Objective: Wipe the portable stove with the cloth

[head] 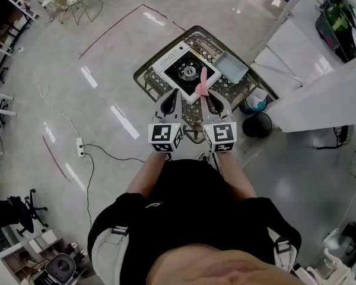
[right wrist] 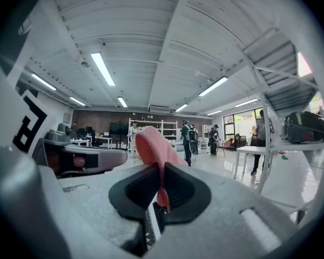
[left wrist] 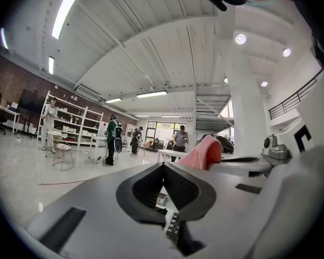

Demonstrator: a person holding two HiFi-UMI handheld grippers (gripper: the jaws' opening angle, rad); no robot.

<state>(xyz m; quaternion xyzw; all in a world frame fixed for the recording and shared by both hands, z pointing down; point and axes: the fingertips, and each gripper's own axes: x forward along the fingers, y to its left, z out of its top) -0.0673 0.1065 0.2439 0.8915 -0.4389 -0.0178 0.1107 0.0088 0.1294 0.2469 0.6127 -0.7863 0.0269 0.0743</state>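
Pink cloth (head: 203, 81), white stove (head: 169, 57) with black middle, black-and-white square-patterned marker cubes (head: 165, 136), pale-blue tray (head: 230, 66).

Dark metal lattice table (head: 143, 76), seen from above.
Pale blue rectangular tray (head: 231, 67) on it; round black bin (head: 257, 124) beside it; white power strip (head: 80, 146) well apart.

Black shirt (head: 196, 218), grey tools (head: 173, 103) (head: 212, 104), black-and-white marker cubes (head: 165, 136) (head: 221, 136)

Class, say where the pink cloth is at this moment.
The pink cloth stands at the head view's centre, over the portable stove. It is pinched between the shut jaws of the right hand-held gripper, with the left hand-held gripper just to its left.
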